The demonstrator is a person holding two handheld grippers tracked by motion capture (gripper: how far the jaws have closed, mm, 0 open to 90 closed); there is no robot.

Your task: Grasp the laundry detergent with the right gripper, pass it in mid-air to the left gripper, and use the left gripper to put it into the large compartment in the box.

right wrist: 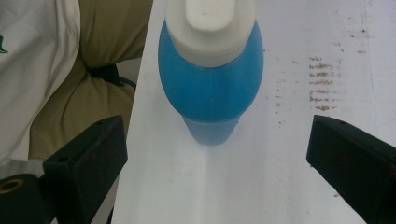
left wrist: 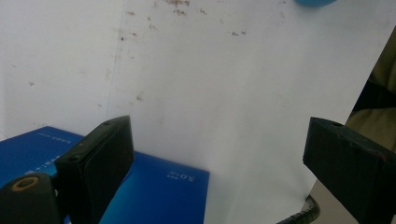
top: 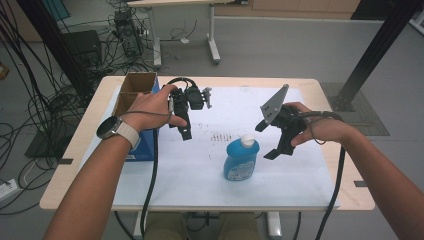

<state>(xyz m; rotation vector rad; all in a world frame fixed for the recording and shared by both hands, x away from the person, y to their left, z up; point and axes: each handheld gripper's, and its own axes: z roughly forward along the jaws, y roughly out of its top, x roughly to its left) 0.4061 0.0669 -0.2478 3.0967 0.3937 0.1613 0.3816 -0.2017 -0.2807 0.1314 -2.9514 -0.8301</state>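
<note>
Blue liquid fills a plastic bottle (top: 241,160) with a white cap, standing upright on the white sheet (top: 200,170) that covers a pale wooden table (top: 65,185), toward the person's side of the table and between the two grippers. From the right gripper view the bottle (right wrist: 210,88) is seen from above, its base hidden beneath its own rounded shoulders and its cap cut off at the top edge. The right gripper (top: 267,142), held above the sheet just beside the bottle, has its black jaws spread wide with nothing between them; a grey three-cornered plate rides on top. The left gripper (top: 186,131) hangs near a blue carton (top: 145,147), its jaws likewise wide apart and empty. The carton's open cardboard top is partly hidden behind the left hand (top: 150,107), which wears a wristwatch (top: 111,127). In the left gripper view the small white print on the carton (left wrist: 159,191) is too small to read. Brownish smudges (top: 220,136) mark the sheet beyond the bottle. Cables (top: 30,105) tangle on the grey floor to the left.
</note>
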